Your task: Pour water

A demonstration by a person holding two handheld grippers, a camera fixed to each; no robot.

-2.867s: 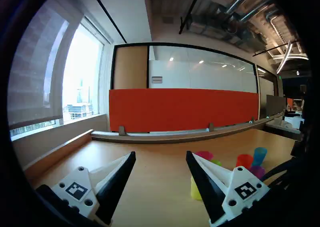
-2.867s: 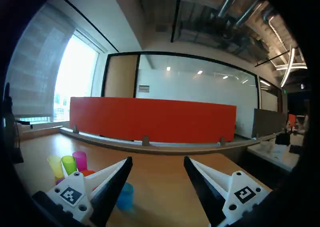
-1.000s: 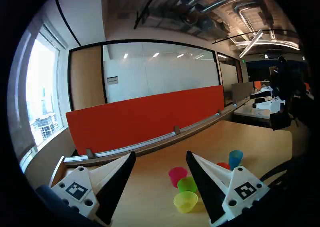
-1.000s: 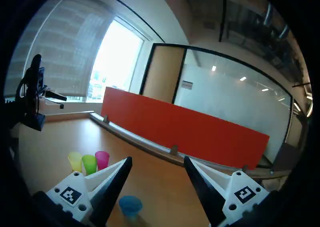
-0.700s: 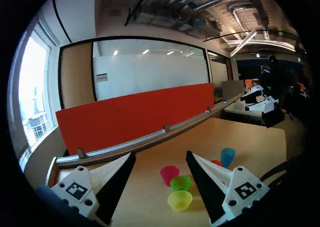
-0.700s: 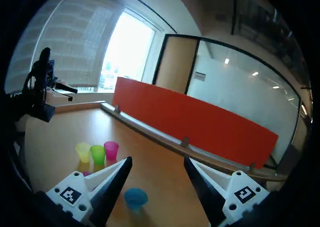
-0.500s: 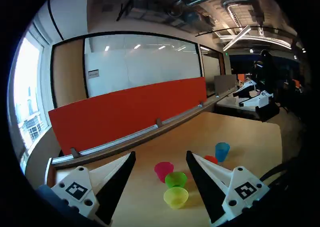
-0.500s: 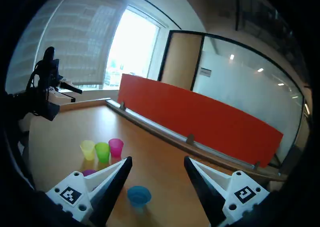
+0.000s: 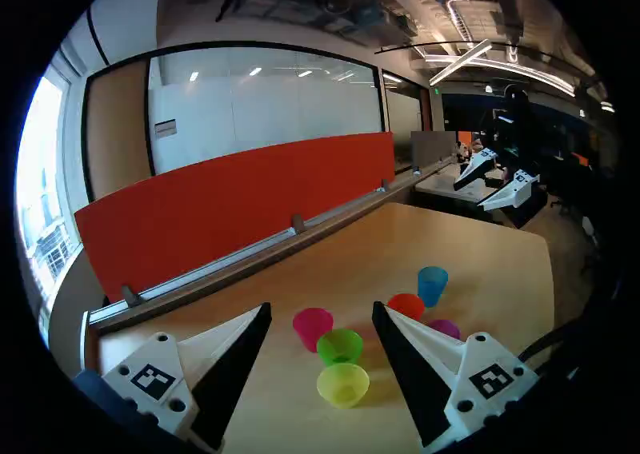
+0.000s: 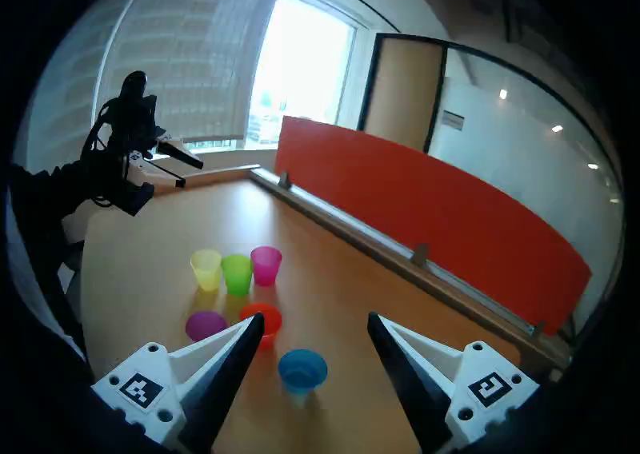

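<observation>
- The left hand-held gripper (image 9: pixel 320 305) hung open and empty above the tabletop (image 9: pixel 488 254), its fingers framing the pink cup (image 9: pixel 312 328), green cup (image 9: pixel 339 346) and yellow cup (image 9: pixel 342 384). These three stood in a tight row, touching or nearly so, and a finger pushed down between them would likely have knocked a neighbour over.
- The right hand-held gripper (image 10: pixel 315 316) was likewise spread wide with nothing held, the blue cup (image 10: pixel 302 372) lying between its fingers. The red cup (image 10: pixel 262 320) sat just beside one finger, with the purple cup (image 10: pixel 206 324) near it, so a careless closing could have clipped the red one.
- All six cups stood together, well in from the tabletop's edge along the divider (image 10: pixel 448 214). Whether any held water could not be told. A light cup squeezed too hard might have buckled or slipped and spilled.
- With one cup in each hand-held gripper, a poorly lined-up tilt would have sent water onto the tabletop instead of into the receiving cup.
</observation>
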